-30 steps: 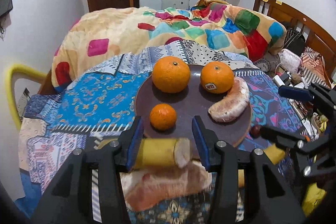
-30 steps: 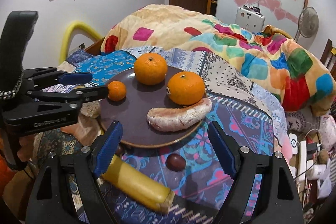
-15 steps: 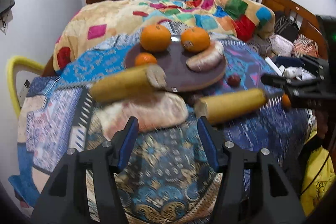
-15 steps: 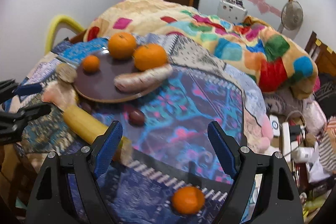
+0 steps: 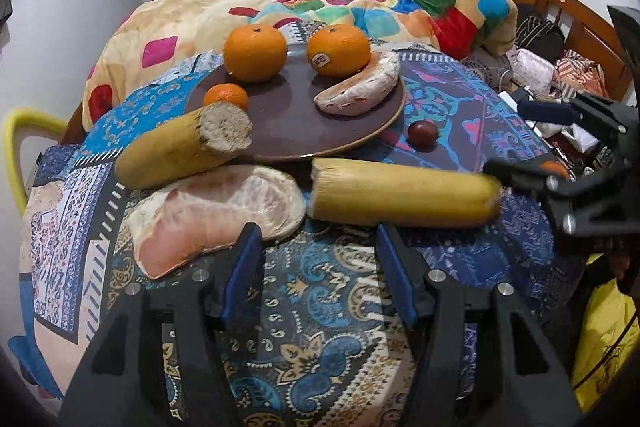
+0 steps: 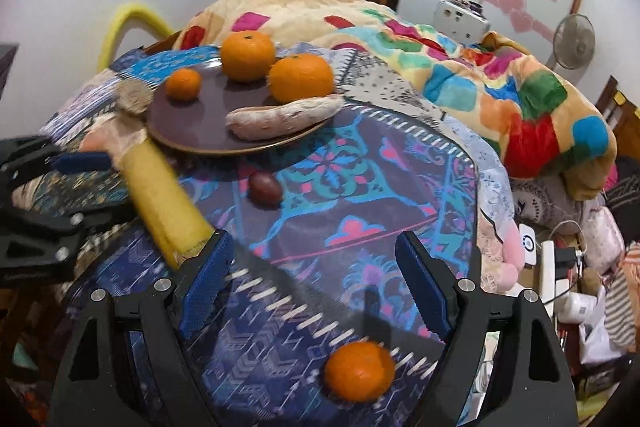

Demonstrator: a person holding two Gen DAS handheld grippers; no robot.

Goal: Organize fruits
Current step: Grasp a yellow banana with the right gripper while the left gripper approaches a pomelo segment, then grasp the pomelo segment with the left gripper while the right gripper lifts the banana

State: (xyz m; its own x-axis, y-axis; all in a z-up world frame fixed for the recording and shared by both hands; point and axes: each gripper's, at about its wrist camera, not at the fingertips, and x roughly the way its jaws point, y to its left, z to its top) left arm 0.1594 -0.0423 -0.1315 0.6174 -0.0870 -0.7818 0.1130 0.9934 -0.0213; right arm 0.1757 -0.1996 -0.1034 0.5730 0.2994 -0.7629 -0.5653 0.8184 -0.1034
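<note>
A brown plate (image 5: 296,143) holds two big oranges (image 5: 255,53), a small orange (image 5: 226,96) and a pale pomelo-like wedge (image 5: 360,89). One yellow cane stick (image 5: 176,153) leans on the plate's near rim; a second stick (image 5: 404,195) lies to its right. A pink wedge (image 5: 216,215) rests in front. My left gripper (image 5: 320,267) is open and empty, short of these. My right gripper (image 6: 316,267) is open wide above the cloth, with a loose small orange (image 6: 359,375) on the cloth below its jaws. A dark red fruit (image 6: 265,189) lies beyond.
The round table (image 6: 360,211) wears a patterned blue cloth and drops off on every side. A bed with a colourful quilt (image 5: 400,3) is behind it. A yellow chair back (image 5: 16,147) stands at the left. Clutter and cables (image 6: 560,267) lie at the right.
The left gripper let go of the yellow stick, which now leans on the plate's rim, and drew back. The right gripper also drew back, bringing the loose small orange into its view.
</note>
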